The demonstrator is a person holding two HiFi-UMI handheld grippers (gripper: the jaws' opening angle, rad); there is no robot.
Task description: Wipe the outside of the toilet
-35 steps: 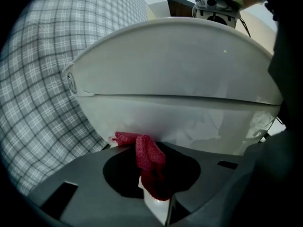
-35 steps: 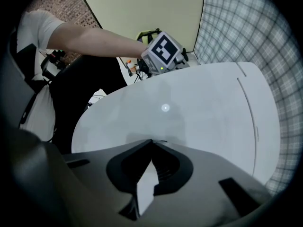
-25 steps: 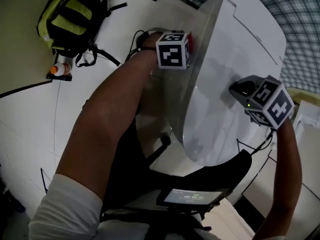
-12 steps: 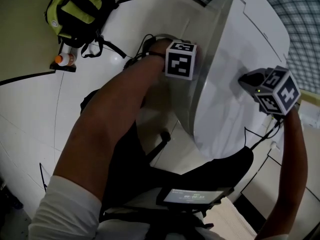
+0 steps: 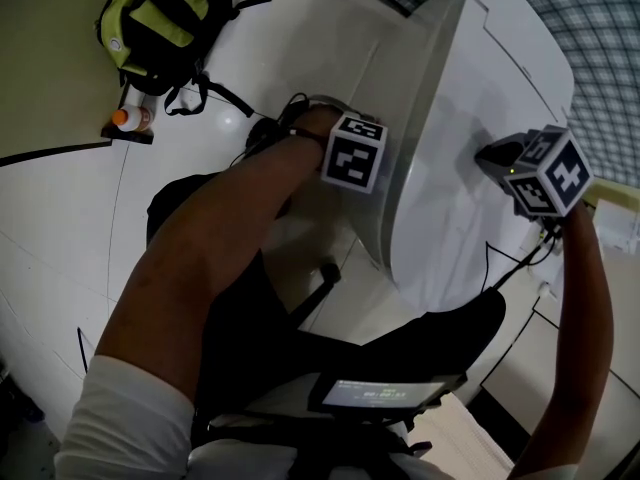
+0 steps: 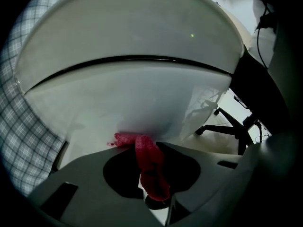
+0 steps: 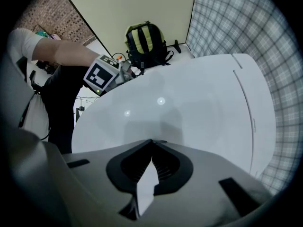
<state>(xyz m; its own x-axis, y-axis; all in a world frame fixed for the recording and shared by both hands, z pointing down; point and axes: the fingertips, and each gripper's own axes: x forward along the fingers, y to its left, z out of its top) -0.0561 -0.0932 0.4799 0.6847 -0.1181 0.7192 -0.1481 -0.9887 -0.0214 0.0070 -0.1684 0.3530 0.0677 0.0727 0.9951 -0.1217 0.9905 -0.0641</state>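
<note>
Left gripper (image 6: 147, 144) clamped on red cloth (image 6: 151, 169). The cloth's free end is pressed against the toilet (image 6: 142, 103) bowl's outer side, just under the lid seam. Right gripper (image 7: 152, 142) jaws together, nothing between them (pointing down at the closed lid (image 7: 189, 108)). Backpack (image 5: 158, 23) on floor, well apart.

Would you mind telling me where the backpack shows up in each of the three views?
Head view: backpack at top left.
Left gripper view: not in it.
Right gripper view: top centre, beyond the toilet lid.
Shared landmark: the toilet lid, in all three.
</note>
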